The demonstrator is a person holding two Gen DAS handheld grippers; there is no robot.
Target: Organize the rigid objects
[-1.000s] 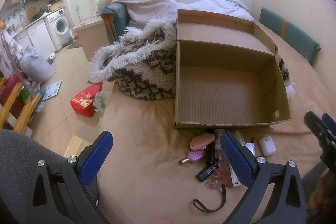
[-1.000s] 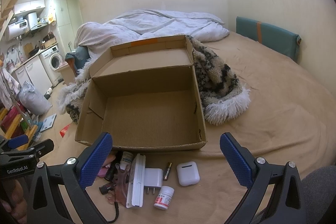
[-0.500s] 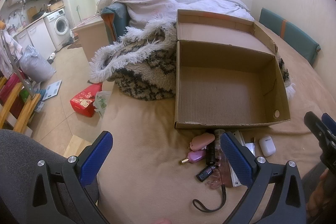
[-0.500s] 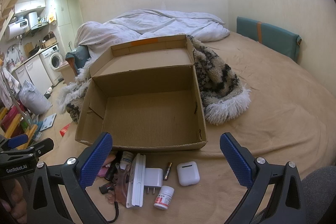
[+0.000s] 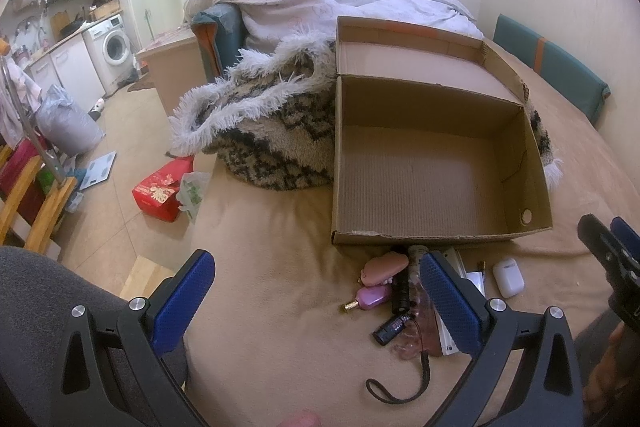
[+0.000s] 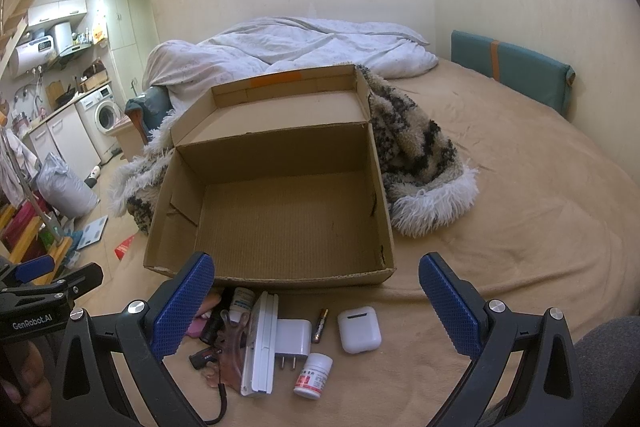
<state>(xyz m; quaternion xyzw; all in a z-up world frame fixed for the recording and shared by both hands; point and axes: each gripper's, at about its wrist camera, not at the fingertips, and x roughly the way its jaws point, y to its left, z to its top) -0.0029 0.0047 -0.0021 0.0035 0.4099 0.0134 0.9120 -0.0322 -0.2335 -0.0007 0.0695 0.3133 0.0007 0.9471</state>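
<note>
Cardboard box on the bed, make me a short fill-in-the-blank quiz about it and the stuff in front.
1. The cardboard box holds ____ items.
2. Both tongs, left tongs and right tongs, are ____.
3. The white earbud case lies ____ the box.
4. The battery lies between the earbud case and the white ____.

Answers: no; open; outside; charger

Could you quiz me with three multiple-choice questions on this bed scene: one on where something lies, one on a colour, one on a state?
1. Where is the white earbud case?
A. inside the box
B. on the bed before the box
C. on the floor

2. What colour are the gripper pads?
A. blue
B. red
C. green

3. The cardboard box is:
A. closed
B. open and full
C. open and empty

Answers: B, it lies outside the near wall; A, both pads are blue; C, lid back, bare floor inside.
</note>
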